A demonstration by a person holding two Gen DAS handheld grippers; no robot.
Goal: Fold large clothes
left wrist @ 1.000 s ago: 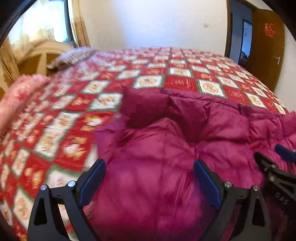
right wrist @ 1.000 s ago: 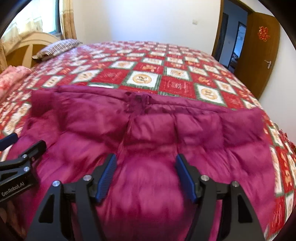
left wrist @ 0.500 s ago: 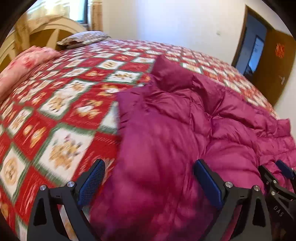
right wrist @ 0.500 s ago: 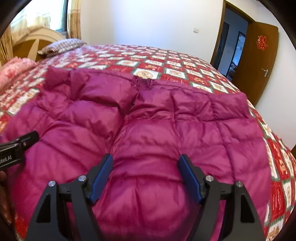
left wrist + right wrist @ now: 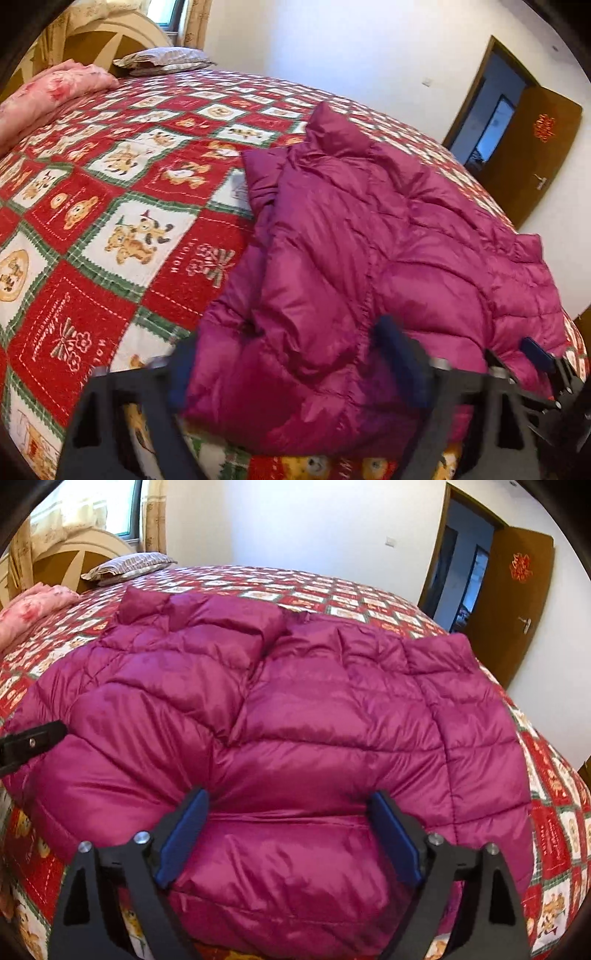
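Magenta quilted down jacket [image 5: 295, 716] lies spread on the bed, on a red, white and green patchwork bedspread [image 5: 122, 206] printed with bear figures. In the right wrist view it fills the frame centre, collar end toward 12 o'clock, hem end at 6 o'clock under the tool.

Right gripper [image 5: 288, 834]: jaws spread wide, blue pads [image 5: 181, 843] on either side of a bulge of the jacket's near edge. Fabric sits between the fingers; not pinched.

Left gripper [image 5: 295, 373]: motion-blurred. Jaws spread, jacket's left near corner bunched between them. Cannot tell whether the fabric touches the pads.

Left wrist view: jacket runs from 6 o'clock up toward 1 o'clock, its left edge folded over on itself. Right gripper's tip shows at 4 o'clock.

Background: striped pillow [image 5: 125, 566] and pink floral quilt [image 5: 48, 92] at 10–11 o'clock by the wooden headboard [image 5: 70, 559]; open brown door [image 5: 506, 602] at 2 o'clock.
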